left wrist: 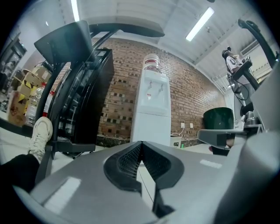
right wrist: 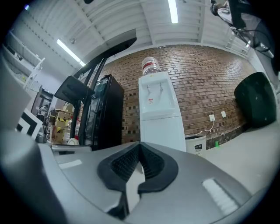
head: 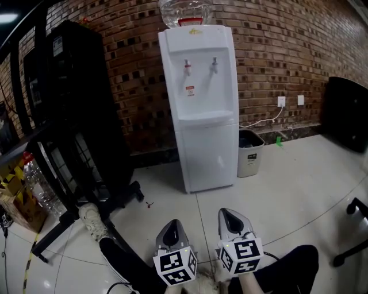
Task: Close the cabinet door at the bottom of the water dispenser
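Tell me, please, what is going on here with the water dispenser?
A person holds a grey two-jaw gripper in each hand, low in front of them. The left gripper and the right gripper are both shut with nothing between their jaws, and both point toward the tall white water dispenser by the red brick wall, well short of it. Its white bottom cabinet door looks flush and closed from here. A small pale waste bin stands beside it.

The water dispenser (head: 204, 115) has a smooth white plastic casing with a slight sheen; its bottle (head: 185, 10) is clear plastic. The wall (head: 132, 69) is rough matt brick, and the floor (head: 287, 184) is glossy pale tile. The left gripper (head: 173, 224) and right gripper (head: 230, 213) are matt grey plastic with black ribbed pads (left wrist: 127, 162).
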